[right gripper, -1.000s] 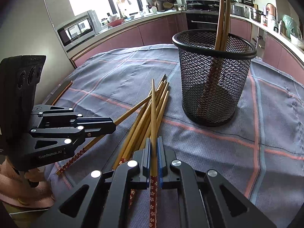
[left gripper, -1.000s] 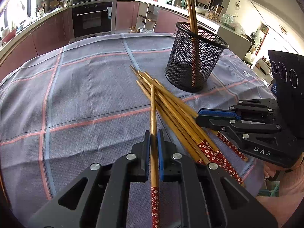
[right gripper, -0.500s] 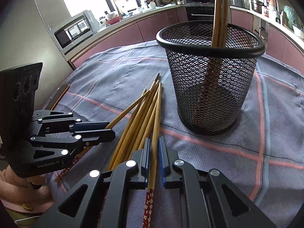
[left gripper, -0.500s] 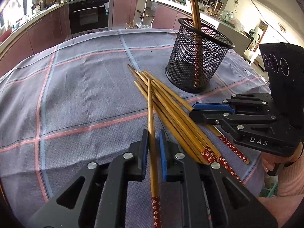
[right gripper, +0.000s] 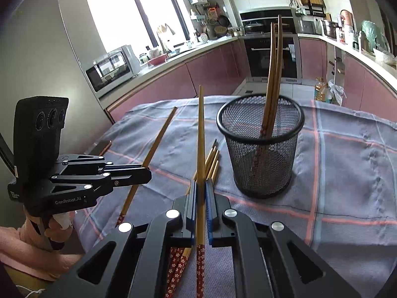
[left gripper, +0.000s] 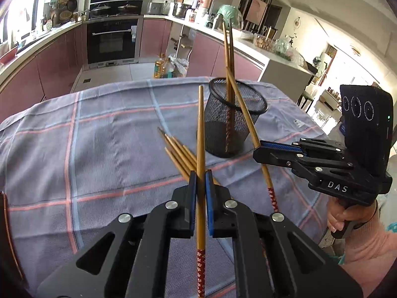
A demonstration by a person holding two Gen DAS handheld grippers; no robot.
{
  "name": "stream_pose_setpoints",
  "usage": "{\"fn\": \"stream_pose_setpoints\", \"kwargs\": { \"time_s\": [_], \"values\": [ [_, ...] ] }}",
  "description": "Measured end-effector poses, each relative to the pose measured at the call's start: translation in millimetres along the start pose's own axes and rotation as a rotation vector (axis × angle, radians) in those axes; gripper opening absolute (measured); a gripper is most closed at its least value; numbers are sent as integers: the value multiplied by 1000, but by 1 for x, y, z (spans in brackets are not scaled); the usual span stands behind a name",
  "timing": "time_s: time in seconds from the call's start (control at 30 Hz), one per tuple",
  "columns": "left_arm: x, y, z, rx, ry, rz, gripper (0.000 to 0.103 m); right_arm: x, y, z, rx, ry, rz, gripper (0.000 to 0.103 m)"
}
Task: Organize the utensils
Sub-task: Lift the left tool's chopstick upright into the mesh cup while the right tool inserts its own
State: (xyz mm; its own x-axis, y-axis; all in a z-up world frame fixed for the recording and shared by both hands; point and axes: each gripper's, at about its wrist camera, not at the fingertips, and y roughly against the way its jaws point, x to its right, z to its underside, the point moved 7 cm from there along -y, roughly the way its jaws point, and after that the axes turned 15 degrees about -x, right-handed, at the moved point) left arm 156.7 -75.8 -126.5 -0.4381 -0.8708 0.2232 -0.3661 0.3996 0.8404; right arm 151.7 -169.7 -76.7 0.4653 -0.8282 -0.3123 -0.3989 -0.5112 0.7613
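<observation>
Bamboo chopsticks are being gathered: the left gripper (left gripper: 201, 186) is clamping one chopstick (left gripper: 200, 134), the right gripper (right gripper: 201, 193) another (right gripper: 201, 136), both lifted clear of the pile (left gripper: 178, 154) on the counter. Next, each needs tipping into the mesh holder (right gripper: 260, 149).

Bright daylight from the window (right gripper: 129, 12) blows out to glare, the tablecloth (left gripper: 99, 149) is evenly lit with soft shadows, and fisheye bending darkens both views' corners.
</observation>
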Motion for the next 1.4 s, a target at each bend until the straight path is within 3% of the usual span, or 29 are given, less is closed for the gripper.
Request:
{"fn": "stream_pose_setpoints", "kwargs": {
  "time_s": [0.47,0.93,1.2,1.4],
  "values": [
    [17,83,-45,192,-50,80,7,10,64,-41,192,-6,17,6],
    [42,106,-118,300,-77,98,7,22,102,-87,284,29,81,6],
    [47,95,-149,316,-61,93,7,37,98,-98,294,7,118,6],
    [47,62,-153,241,-86,62,7,46,77,-97,234,-17,114,6]
  ]
}}
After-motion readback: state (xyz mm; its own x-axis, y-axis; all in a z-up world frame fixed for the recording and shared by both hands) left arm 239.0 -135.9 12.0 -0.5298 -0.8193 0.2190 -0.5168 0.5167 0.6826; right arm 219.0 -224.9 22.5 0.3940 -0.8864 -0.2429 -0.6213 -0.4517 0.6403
